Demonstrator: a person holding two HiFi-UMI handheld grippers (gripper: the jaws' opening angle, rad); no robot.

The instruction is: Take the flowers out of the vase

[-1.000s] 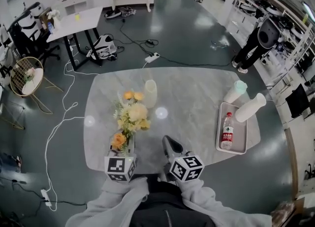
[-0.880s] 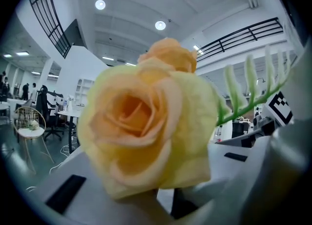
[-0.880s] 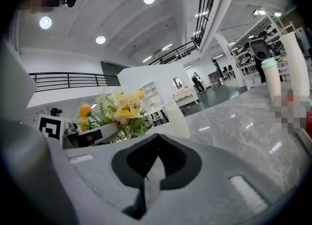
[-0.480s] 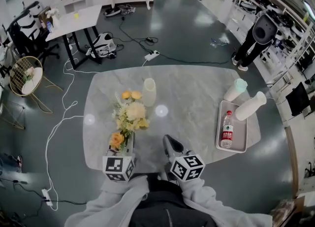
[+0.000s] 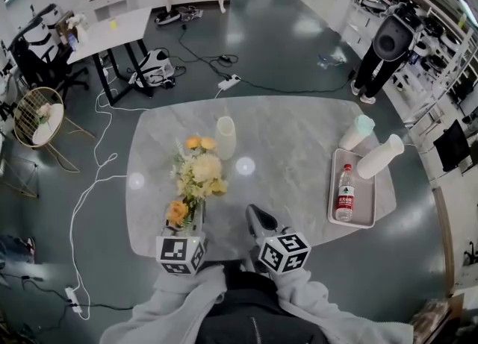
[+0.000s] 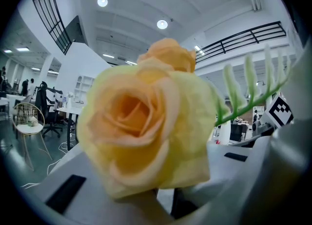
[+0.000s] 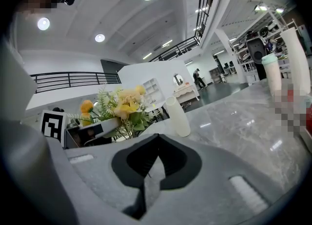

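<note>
We have the flowers [image 5: 198, 174] clear of the vase [image 5: 225, 138], so the lifting-out itself looks done and we judge ourselves at the carrying step. The cream vase stands upright and empty on the marble table [image 5: 299, 133], a little beyond the bouquet and apart from it. The left gripper [image 5: 187, 229] has its jaws drawn nearly together on the stems: in the left gripper view a pale orange rose [image 6: 146, 121] fills the picture right in front of the camera, with a stem running down between the jaws (just how the pads sit on it is hidden behind the bloom). The right gripper [image 5: 255, 214] rests near the table's near edge with its jaws pressed together on nothing, and from its own view the bouquet [image 7: 117, 104] shows beside the vase [image 7: 176, 116]. The next move, as we read it, calls for lowering the bouquet onto bare table away from the vase, keeping the stems level so the heads do not drag, then easing the left jaws apart.
</note>
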